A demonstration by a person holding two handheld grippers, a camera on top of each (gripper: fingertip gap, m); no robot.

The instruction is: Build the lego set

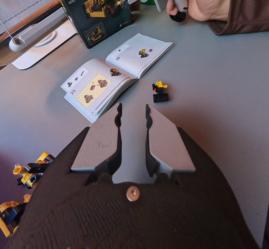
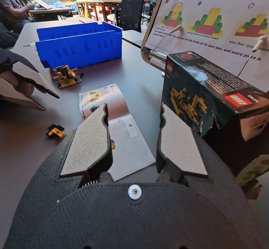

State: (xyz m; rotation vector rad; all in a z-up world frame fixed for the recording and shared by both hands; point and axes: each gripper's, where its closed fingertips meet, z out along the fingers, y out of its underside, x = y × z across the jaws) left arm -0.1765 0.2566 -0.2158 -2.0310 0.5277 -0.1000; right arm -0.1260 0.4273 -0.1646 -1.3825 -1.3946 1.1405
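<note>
A small black and yellow lego sub-assembly [image 1: 160,91] lies on the grey table, just beyond and right of my left gripper [image 1: 133,106], which is open and empty. It also shows in the right wrist view [image 2: 55,130]. A larger yellow and black lego build [image 2: 66,76] stands in front of the blue bin; it also shows at the left edge of the left wrist view [image 1: 31,169]. The instruction booklet [image 1: 116,74] lies open. My right gripper [image 2: 133,108] is open and empty above the booklet [image 2: 128,140]. The other gripper [image 2: 29,88] shows at left.
The lego box [image 1: 93,9] stands behind the booklet, close to my right gripper's right finger in the right wrist view [image 2: 211,96]. A blue bin [image 2: 78,45] sits at the far left. A sheet on a stand [image 2: 211,16] rises behind the box.
</note>
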